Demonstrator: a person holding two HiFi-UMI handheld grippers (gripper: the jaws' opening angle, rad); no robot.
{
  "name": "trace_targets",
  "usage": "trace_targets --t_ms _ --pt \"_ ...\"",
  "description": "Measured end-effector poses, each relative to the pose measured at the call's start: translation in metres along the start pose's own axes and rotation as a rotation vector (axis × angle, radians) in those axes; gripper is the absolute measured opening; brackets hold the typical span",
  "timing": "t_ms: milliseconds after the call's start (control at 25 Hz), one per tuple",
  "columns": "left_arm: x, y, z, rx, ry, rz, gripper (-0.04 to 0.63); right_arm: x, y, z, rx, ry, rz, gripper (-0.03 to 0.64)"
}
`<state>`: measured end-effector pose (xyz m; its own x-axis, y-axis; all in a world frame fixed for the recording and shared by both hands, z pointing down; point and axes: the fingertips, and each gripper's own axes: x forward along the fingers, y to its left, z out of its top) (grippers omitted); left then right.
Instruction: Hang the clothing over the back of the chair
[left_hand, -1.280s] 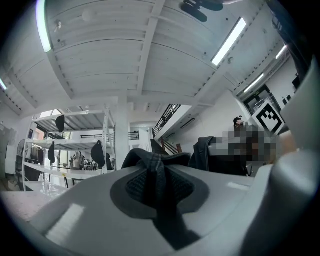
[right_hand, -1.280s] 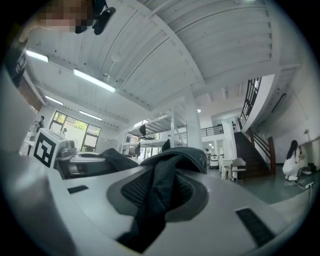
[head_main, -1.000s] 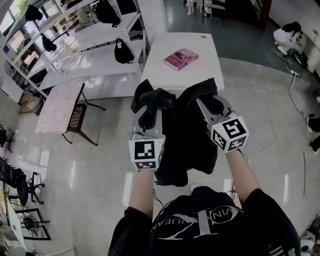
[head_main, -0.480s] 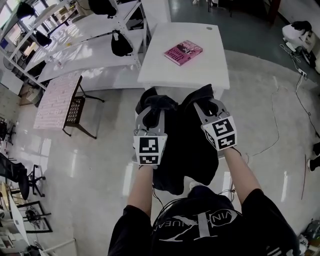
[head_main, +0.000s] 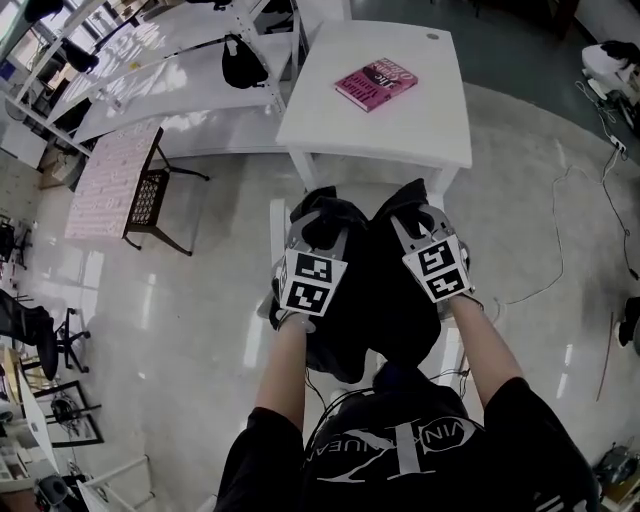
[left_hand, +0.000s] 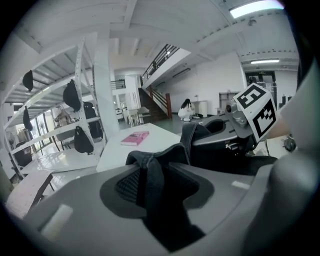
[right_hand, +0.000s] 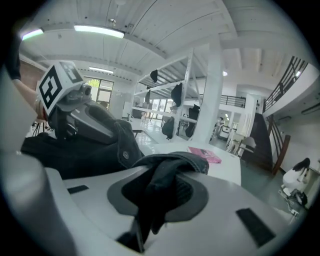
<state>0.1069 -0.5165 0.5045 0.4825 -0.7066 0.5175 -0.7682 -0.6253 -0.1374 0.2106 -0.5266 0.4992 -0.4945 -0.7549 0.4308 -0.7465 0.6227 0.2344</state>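
A black garment hangs between my two grippers, just in front of the white table. It drapes down over a white chair, whose frame shows at the cloth's left edge and lower right. My left gripper has a fold of the garment between its jaws, which are opening and stand apart around it. My right gripper is shut on another bunched edge of the garment. In each gripper view the other gripper shows at the side, cloth stretched between them.
A pink book lies on the white table. White shelving with black bags stands at the left. A small patterned side table sits on the glossy floor. Cables trail to the right.
Both grippers have come down with the garment, lowering it over the white chair in front of the table. The cloth now hangs closer to the person's body.
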Motion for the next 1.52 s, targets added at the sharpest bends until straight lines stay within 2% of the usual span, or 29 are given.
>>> trace_targets --t_ms 120,240,360,480,560,680,760,1040,1120,1200,1400,1520 --pt "0.004 -0.007 -0.016 0.024 0.105 -0.050 0.203 0.004 0.003 -0.012 -0.007 0.025 0.019 0.087" --pt "0.001 -0.009 -0.029 0.073 0.168 -0.055 0.215 0.011 0.015 -0.022 -0.053 0.066 0.059 0.087" --pt "-0.012 -0.004 -0.036 0.115 0.201 -0.010 0.215 0.019 0.036 -0.037 -0.108 0.129 0.123 0.087" --pt "-0.026 0.003 -0.032 0.109 0.163 0.039 0.209 0.025 0.050 -0.054 -0.151 0.202 0.165 0.087" --pt "-0.036 0.010 -0.029 0.096 0.128 0.084 0.124 0.027 0.054 -0.063 -0.162 0.243 0.171 0.087" --pt "-0.055 0.020 -0.022 0.063 0.064 0.153 0.043 0.029 0.052 -0.076 -0.132 0.329 0.173 0.087" --pt "-0.066 0.022 -0.022 0.028 0.038 0.159 0.012 0.027 0.051 -0.084 -0.094 0.382 0.174 0.094" --pt "-0.085 0.025 -0.041 -0.010 0.051 0.165 0.012 0.021 0.050 -0.096 0.023 0.473 0.175 0.126" --pt "-0.088 0.025 -0.044 -0.019 0.048 0.169 0.012 0.019 0.046 -0.099 0.064 0.493 0.167 0.148" --pt "-0.091 0.024 -0.048 -0.020 0.050 0.171 0.012 0.014 0.043 -0.101 0.090 0.514 0.157 0.198" --pt "-0.102 0.022 -0.058 -0.034 0.045 0.171 0.012 -0.001 0.041 -0.087 0.145 0.475 0.134 0.201" --pt "-0.108 0.019 -0.061 -0.047 0.033 0.161 0.012 -0.012 0.041 -0.076 0.127 0.442 0.106 0.198"
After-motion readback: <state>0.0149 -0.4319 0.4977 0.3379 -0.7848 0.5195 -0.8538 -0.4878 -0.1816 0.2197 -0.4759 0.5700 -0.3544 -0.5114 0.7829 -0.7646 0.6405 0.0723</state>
